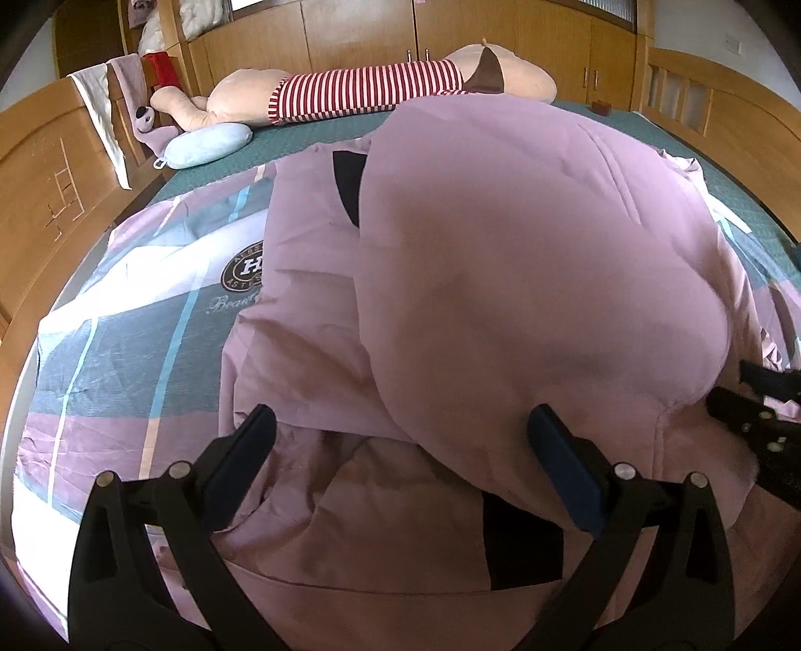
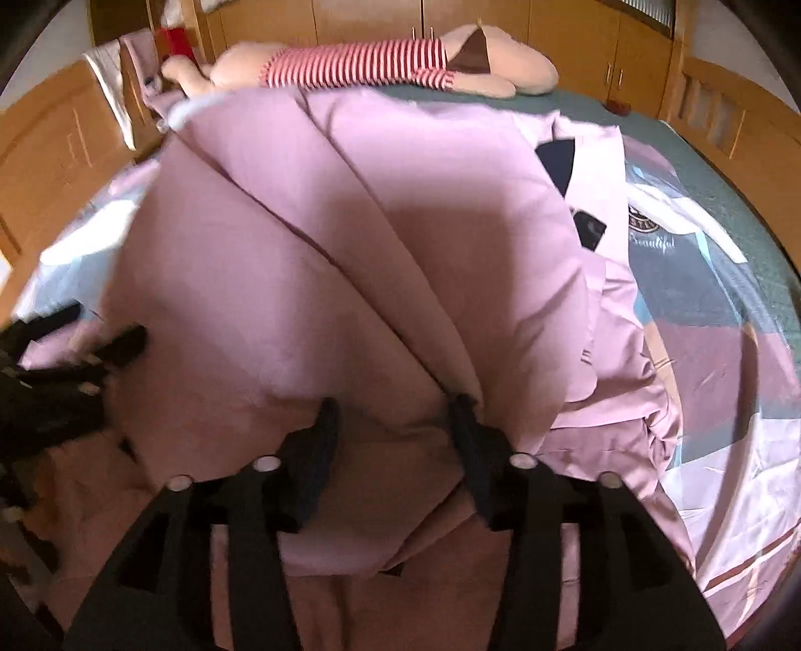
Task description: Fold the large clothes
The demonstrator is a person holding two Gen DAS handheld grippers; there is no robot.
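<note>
Lying across the top of both frames: a striped plush toy (image 1: 370,90) on the green bed (image 1: 726,185), a blue pillow (image 1: 208,145) at upper left, wooden cabinets (image 1: 350,30) behind. Spreading beneath, a patterned quilt (image 1: 125,320). Filling the centre, a pink garment (image 1: 500,260) with dark trim, billowing upward and hiding the bed's middle. Hanging wide apart in the lower left-wrist frame, the left gripper (image 1: 400,425), cloth draping against its right finger. Standing partly apart in the lower right-wrist frame, the right gripper (image 2: 395,415), garment folds bunching between and over its fingertips; actual pinching impossible to tell.
</note>
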